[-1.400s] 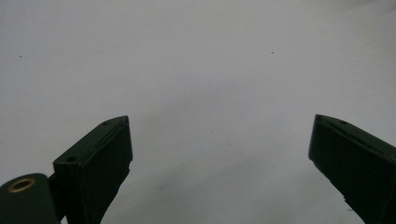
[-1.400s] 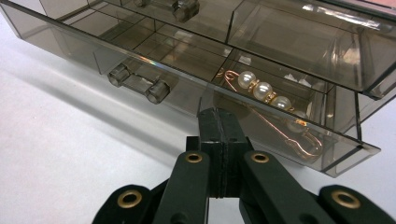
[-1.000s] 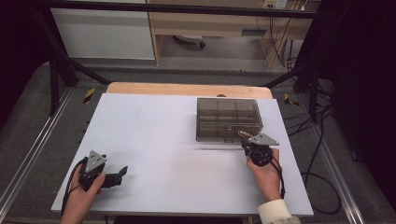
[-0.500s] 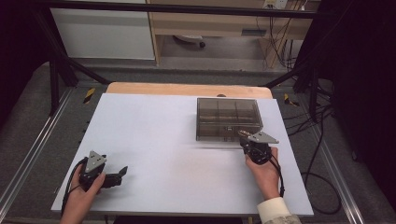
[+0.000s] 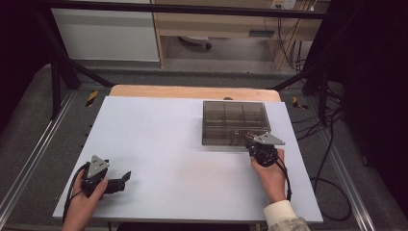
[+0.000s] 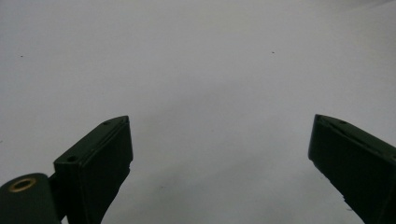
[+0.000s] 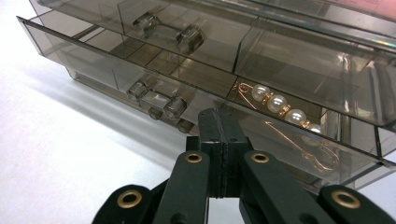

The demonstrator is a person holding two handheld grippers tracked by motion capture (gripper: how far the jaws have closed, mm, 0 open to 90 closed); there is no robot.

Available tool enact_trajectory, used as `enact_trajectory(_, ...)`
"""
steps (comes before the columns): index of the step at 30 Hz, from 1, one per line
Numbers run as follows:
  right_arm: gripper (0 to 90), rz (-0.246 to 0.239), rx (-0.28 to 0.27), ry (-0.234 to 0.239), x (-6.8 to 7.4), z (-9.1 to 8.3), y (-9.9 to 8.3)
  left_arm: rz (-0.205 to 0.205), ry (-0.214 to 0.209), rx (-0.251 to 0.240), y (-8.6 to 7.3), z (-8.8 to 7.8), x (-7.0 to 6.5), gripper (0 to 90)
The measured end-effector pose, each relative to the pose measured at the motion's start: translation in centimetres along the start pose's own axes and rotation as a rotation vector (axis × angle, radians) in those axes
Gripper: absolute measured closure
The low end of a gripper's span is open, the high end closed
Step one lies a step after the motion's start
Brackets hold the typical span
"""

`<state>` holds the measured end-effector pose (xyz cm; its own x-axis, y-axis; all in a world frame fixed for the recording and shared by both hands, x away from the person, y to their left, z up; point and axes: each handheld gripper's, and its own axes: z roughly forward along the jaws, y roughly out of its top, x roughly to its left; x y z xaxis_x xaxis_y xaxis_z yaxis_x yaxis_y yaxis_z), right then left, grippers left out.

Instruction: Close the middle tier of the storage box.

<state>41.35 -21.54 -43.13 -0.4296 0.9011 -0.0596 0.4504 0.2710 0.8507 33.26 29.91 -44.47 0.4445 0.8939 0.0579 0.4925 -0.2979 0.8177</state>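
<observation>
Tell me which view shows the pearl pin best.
The right gripper view: the pearl pin lies close, inside a drawer of the smoky box, pearls and gold wire distinct. The high view gives the box small, the pin indistinct. The left gripper view faces bare table.

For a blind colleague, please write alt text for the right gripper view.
The right gripper, jaws shut with nothing between them, points at a smoky transparent drawer box. A middle drawer stands slightly pulled out; inside lies a gold pin with four white pearls. The box rests on a white table.

white table [image 5: 159, 139], black cables [image 5: 332, 144], cabinet [image 5: 106, 33]
</observation>
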Motion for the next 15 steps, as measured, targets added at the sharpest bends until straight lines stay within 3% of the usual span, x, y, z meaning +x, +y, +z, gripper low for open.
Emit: enact_trajectory(15,90.0,0.012,0.000,0.005,-0.05,0.59,0.52,-0.003,0.000,-0.001,0.00,-0.02,0.00,6.2)
